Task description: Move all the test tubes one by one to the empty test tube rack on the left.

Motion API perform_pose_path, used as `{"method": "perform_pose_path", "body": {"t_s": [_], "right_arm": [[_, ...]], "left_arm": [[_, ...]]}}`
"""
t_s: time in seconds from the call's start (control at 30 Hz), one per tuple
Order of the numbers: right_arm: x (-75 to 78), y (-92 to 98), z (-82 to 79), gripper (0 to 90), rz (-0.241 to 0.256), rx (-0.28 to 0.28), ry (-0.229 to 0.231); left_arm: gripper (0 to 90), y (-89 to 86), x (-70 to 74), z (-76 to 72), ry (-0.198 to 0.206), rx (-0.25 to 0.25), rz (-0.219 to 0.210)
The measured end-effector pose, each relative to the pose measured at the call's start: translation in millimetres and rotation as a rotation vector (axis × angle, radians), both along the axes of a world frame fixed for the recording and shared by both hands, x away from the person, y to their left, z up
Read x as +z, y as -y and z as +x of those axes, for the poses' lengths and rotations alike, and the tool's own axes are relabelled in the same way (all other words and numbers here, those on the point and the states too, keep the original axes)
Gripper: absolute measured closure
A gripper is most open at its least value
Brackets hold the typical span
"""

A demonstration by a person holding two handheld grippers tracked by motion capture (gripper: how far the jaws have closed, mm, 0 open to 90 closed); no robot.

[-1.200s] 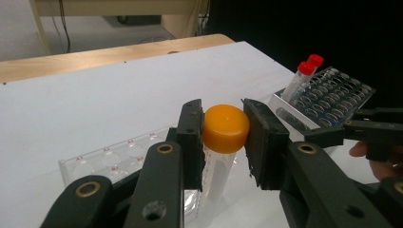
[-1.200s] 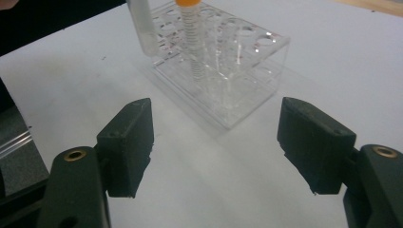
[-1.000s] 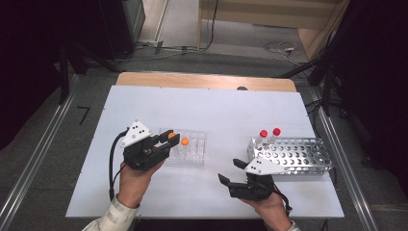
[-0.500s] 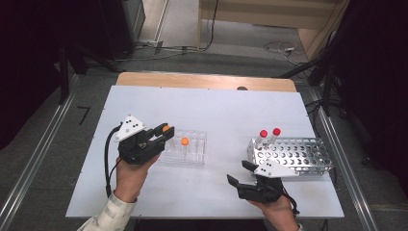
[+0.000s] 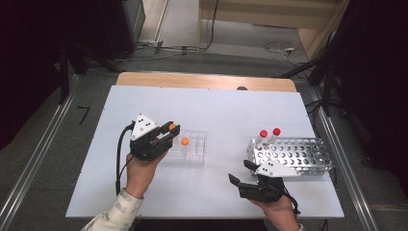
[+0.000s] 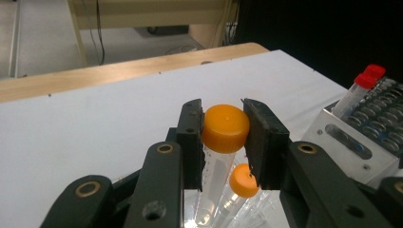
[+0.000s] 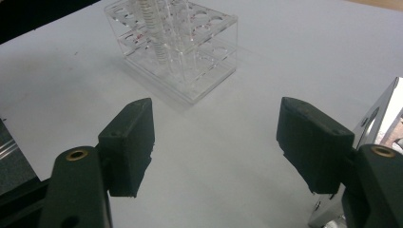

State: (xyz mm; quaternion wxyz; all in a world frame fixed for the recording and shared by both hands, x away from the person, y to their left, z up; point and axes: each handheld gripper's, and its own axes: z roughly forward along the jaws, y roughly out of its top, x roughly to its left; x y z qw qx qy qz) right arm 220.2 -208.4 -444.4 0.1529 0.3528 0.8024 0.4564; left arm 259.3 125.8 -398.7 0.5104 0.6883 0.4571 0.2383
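Left of centre in the high view, the left hand-held gripper [image 5: 169,131] was clenched on a clear plastic tube with an orange screw cap [image 5: 172,126]. In the left gripper view its two black jaws pressed against opposite sides of that orange cap [image 6: 225,128] at mid-frame, and the tube's transparent body hung down between them toward the bottom edge. The tube stood at the left end of a clear acrylic tube rack [image 5: 197,150] on the white table [image 5: 216,110]; whether its tip was seated in a hole could not be told. A second orange-capped clear tube [image 5: 184,141] stood in the same rack just right of the held one, and appeared lower and tilted in the left gripper view [image 6: 244,181].

In the lower right of the high view, the right hand-held gripper [image 5: 240,173] was released, its jaws spread wide and holding nothing, low over bare tabletop. The right gripper view showed the two jaws far apart at the frame's lower corners, with the acrylic rack [image 7: 180,47] well ahead in the upper middle.

A perforated metal tube rack [image 5: 298,154] lay just beyond the right gripper, at the right of the high view. Two red-capped clear tubes [image 5: 269,133] stood side by side at its rear left corner, also visible at the right edge of the left gripper view [image 6: 368,78].
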Motion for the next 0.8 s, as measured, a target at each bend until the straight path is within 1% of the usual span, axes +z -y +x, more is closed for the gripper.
{"method": "perform_pose_path", "body": {"t_s": [0.17,0.3,0.4,0.5,0.6,0.7,0.8], "right_arm": [[-0.7,-0.5,0.3,27.2,-0.006,-0.005,0.0],[-1.9,-0.4,0.9,27.1,-0.009,-0.003,-0.001],[-2.5,-0.7,0.5,27.1,-0.014,-0.001,0.001],[-2.8,-1.2,0.2,27.1,-0.019,0.0,0.004],[-2.7,-1.0,0.4,27.2,-0.017,-0.003,0.003],[-2.5,-0.5,0.2,27.1,-0.017,-0.006,0.004],[-1.6,1.2,0.5,27.1,-0.014,-0.013,0.01]], "left_arm": [[69.7,3.7,-12.0,0.8,-0.015,-0.001,0.024],[69.6,5.3,-21.4,-1.7,-0.03,0.008,0.042],[69.5,6.6,-26.0,-2.7,-0.039,0.006,0.05],[68.8,6.1,-27.3,-2.4,-0.042,0.011,0.042],[62.7,4.2,-26.7,-2.2,-0.052,0.01,0.032],[61.4,4.0,-26.2,-3.0,-0.052,0.006,0.025],[56.6,4.4,-25.3,-3.8,-0.057,0.0,0.026]]}}
